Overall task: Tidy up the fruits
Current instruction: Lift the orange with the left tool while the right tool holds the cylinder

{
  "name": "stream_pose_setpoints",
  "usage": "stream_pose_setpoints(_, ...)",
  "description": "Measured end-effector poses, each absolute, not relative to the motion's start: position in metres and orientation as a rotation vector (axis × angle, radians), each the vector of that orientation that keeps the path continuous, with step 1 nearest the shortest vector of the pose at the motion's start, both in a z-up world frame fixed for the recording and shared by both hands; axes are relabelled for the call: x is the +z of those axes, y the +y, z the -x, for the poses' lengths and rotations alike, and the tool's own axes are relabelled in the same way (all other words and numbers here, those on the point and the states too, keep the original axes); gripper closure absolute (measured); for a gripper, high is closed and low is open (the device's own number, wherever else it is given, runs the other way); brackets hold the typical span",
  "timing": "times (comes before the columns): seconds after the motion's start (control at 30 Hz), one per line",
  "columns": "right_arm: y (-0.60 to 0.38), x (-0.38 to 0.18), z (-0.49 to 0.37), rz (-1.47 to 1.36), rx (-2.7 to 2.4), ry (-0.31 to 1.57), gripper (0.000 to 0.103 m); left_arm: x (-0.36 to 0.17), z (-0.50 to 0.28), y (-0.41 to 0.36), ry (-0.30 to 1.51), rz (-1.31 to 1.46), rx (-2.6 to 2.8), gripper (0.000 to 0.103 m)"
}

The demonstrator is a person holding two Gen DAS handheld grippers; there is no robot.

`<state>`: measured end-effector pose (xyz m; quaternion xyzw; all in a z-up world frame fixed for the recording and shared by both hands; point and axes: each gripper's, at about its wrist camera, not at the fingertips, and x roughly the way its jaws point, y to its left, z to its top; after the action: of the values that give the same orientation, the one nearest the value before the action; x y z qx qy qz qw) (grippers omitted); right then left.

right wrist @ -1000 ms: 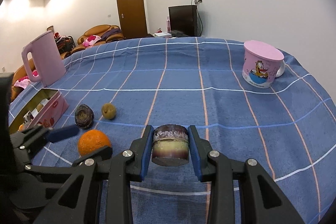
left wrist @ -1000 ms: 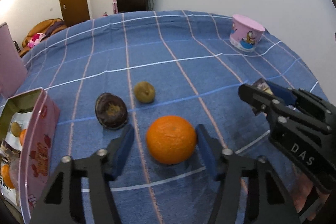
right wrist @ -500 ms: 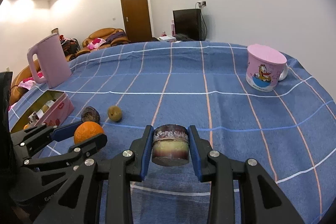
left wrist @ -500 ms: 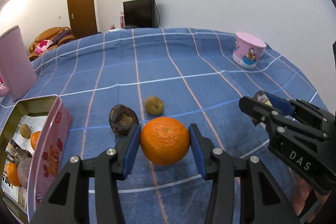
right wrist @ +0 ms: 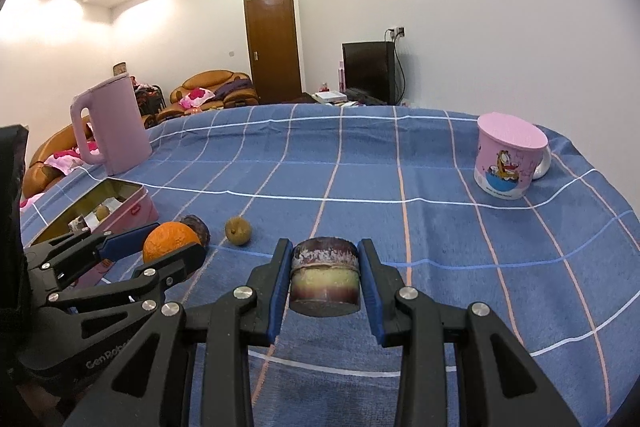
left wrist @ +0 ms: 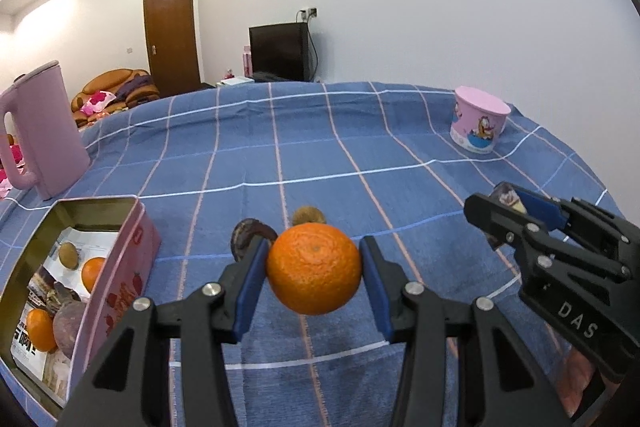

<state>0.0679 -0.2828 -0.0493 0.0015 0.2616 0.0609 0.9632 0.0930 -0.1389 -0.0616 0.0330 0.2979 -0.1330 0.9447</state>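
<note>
My left gripper (left wrist: pixel 314 277) is shut on an orange (left wrist: pixel 314 269) and holds it above the blue checked cloth; it also shows in the right wrist view (right wrist: pixel 170 241). My right gripper (right wrist: pixel 324 277) is shut on a short cut piece of purple sugarcane (right wrist: pixel 324 281), lifted off the cloth. A dark passion fruit (left wrist: pixel 246 237) and a small brown fruit (left wrist: pixel 308 215) lie on the cloth just behind the orange. An open pink tin (left wrist: pixel 120 267) at the left holds oranges and other fruit.
A pink kettle (left wrist: pixel 44 135) stands at the far left behind the tin. A pink cartoon mug (right wrist: pixel 508 157) stands at the far right. The right gripper (left wrist: pixel 516 211) shows at the right of the left wrist view. The table's front edge is near.
My left gripper closed on the orange and lifted it off the cloth. My right gripper has also risen, still holding the sugarcane piece.
</note>
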Motion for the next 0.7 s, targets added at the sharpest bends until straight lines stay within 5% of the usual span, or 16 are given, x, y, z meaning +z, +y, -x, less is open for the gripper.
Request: stream_pose_setpoints(0.7, -0.28, -0.042, -0.051, 0.014, 0.123, 0.432, 0.068, -0.053, -0.078, -0.133, 0.517, -0.057, -0.252, 0.054)
